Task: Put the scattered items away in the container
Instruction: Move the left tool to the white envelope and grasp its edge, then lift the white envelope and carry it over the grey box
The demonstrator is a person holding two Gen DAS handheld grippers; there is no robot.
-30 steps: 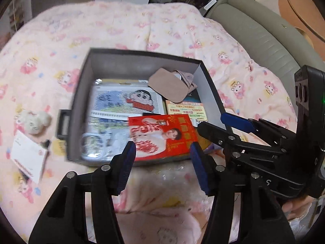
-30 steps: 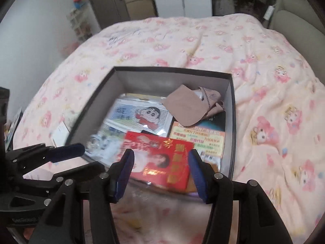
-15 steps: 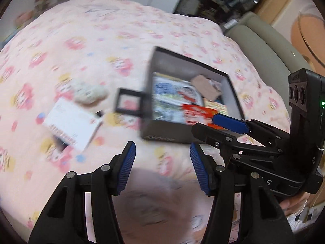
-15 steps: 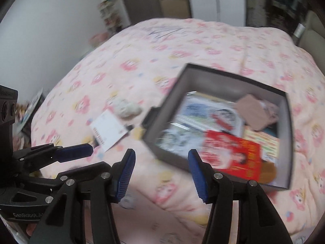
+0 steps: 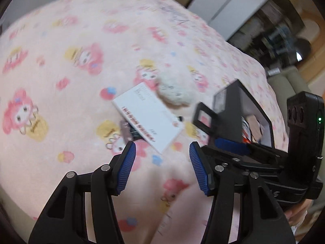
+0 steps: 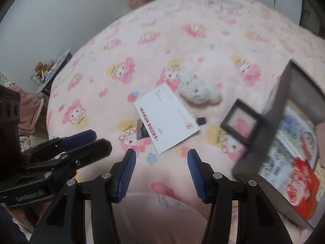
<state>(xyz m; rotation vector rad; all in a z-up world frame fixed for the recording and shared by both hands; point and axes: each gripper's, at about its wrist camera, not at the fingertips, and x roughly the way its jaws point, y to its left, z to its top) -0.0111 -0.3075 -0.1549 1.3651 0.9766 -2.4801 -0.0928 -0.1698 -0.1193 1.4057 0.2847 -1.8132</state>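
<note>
White card (image 6: 167,118), one plush toy (image 6: 198,91), perhaps one frame (image 6: 241,121), beside one box (image 6: 270,130).

A pink cartoon-print blanket (image 6: 203,46) covers the bed, with a pale wall (image 6: 61,14) behind, a cluttered side table (image 6: 50,69) beside it, and a white cabinet (image 5: 233,4).

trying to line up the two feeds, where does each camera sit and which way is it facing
Left wrist: sits on the left gripper, looking down its open blue fingers at the white card on the pink blanket; the right gripper crosses at right.
Right wrist: sits on the right gripper, aimed down at the same card, box at right; the left gripper enters at left.
Shared: card, plush toy, small black frame, box, blanket.
</note>
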